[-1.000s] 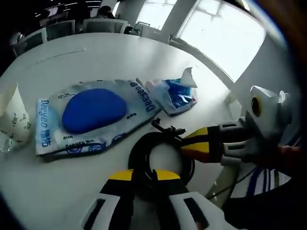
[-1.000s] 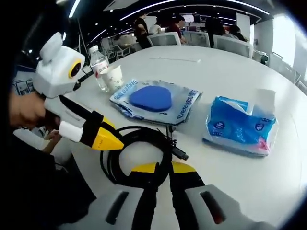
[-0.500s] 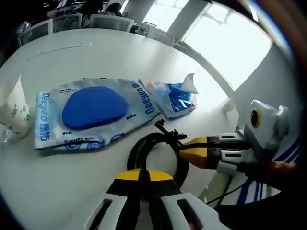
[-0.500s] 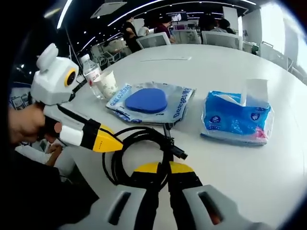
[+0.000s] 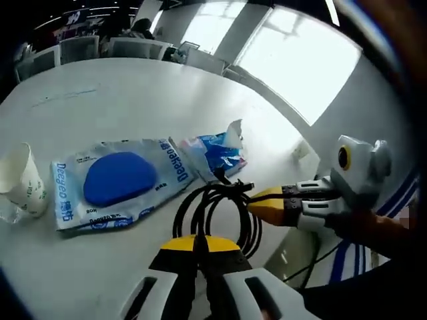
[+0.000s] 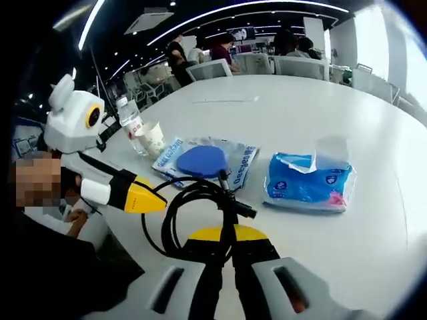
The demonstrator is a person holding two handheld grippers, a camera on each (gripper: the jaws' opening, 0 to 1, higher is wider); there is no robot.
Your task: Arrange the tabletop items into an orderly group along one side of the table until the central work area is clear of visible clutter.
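Observation:
A coiled black cable [image 5: 215, 208] hangs between both grippers, raised off the white table [image 5: 133, 93]. My left gripper [image 5: 198, 241] is shut on the coil's near side. My right gripper [image 5: 257, 199] comes in from the right, shut on the coil by its plug end. In the right gripper view my right gripper [image 6: 223, 233] clamps the cable [image 6: 193, 193], and the left gripper [image 6: 157, 200] grips it from the left. Beyond lie a wipes pack with a blue lid [image 5: 120, 180] [image 6: 203, 160] and a blue tissue pack [image 5: 217, 150] [image 6: 307, 183].
A paper cup [image 5: 23, 180] [image 6: 153, 139] stands beside the wipes pack, with a water bottle [image 6: 130, 117] next to it. Chairs [image 5: 127, 47] [image 6: 293, 63] line the table's far edge, and people stand behind them. The table edge [image 5: 287, 233] runs close under the cable.
Both grippers have risen with the cable, so the coil now hangs above the table. The packs and cup look smaller and farther because the cameras moved up and back.

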